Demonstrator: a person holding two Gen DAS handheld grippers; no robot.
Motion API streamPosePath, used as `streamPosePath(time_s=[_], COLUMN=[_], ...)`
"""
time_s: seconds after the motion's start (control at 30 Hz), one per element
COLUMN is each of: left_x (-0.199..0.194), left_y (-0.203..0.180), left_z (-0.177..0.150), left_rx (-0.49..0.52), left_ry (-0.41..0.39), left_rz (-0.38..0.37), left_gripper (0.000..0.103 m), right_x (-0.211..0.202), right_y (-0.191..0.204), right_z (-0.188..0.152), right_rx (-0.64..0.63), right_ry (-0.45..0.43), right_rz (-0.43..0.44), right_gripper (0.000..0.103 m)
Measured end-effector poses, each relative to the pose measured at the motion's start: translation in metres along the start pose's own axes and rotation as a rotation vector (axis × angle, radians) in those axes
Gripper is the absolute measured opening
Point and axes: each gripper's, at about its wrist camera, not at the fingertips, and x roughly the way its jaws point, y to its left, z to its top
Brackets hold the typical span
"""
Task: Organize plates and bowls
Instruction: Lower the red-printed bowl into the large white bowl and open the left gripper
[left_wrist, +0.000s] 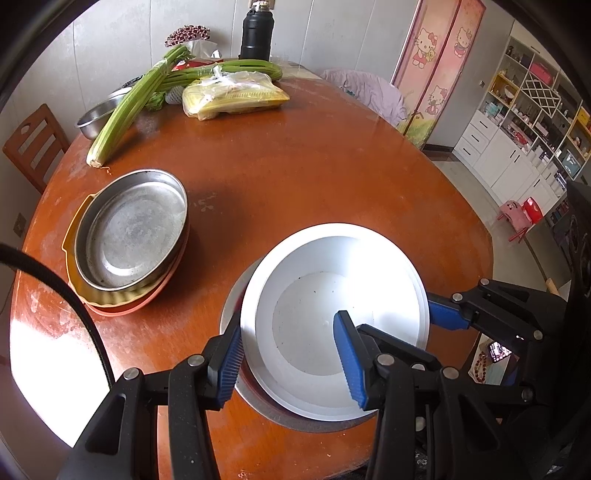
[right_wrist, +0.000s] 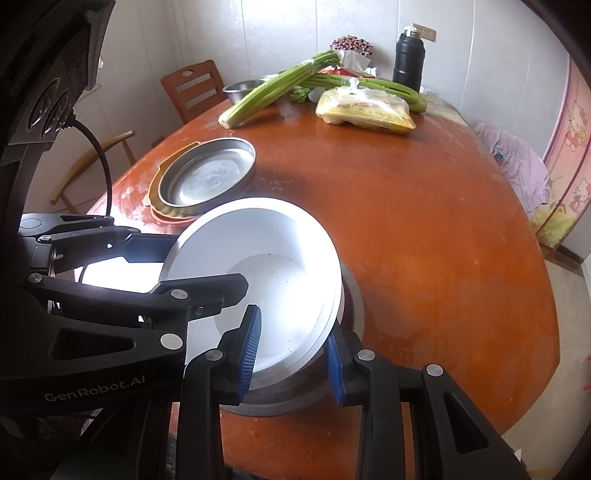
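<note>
While both tongs, left (left_wrist: 291, 360) and right (right_wrist: 293, 350), clamp opposite rims of the white bowl (left_wrist: 332, 317), lower it level onto the grey plate (left_wrist: 295, 419) on the surface (left_wrist: 295, 166).

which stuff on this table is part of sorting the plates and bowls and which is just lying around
Part of the job:
- white bowl, gripped at its rim by the left gripper and the right gripper
- grey plate beneath it
- steel pan stacked on the yellow and orange dishes
- small steel bowl, possibly

Just lying about:
- celery
- bagged food
- black flask
</note>
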Motion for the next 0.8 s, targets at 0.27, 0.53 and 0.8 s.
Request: streamPosePath(time_s=[0.27,0.53,0.8], left_x=[0.0057,0.0073,0.0095], left_y=[-0.0008,-0.0016,0.0005], left_z=[-0.0009,-0.0011,-0.0011], left_rx=[0.001,0.001,-0.004], left_ry=[0.005,0.008,0.01], left_rz=[-0.001,0.0,0.001], left_gripper=[0.047,0.047,0.047], right_x=[0.0035,0.0047,0.0049], right_y=[-0.001,-0.0007,-0.0025], right_z=[-0.0018,-0.0029,-0.0031], right_rx=[-0.004,-0.004,-0.002], right_ry=[0.002,-0.003,-0.004], right_rz=[-0.011,-0.016,-0.02], right_gripper=[0.035,0.035,0.036])
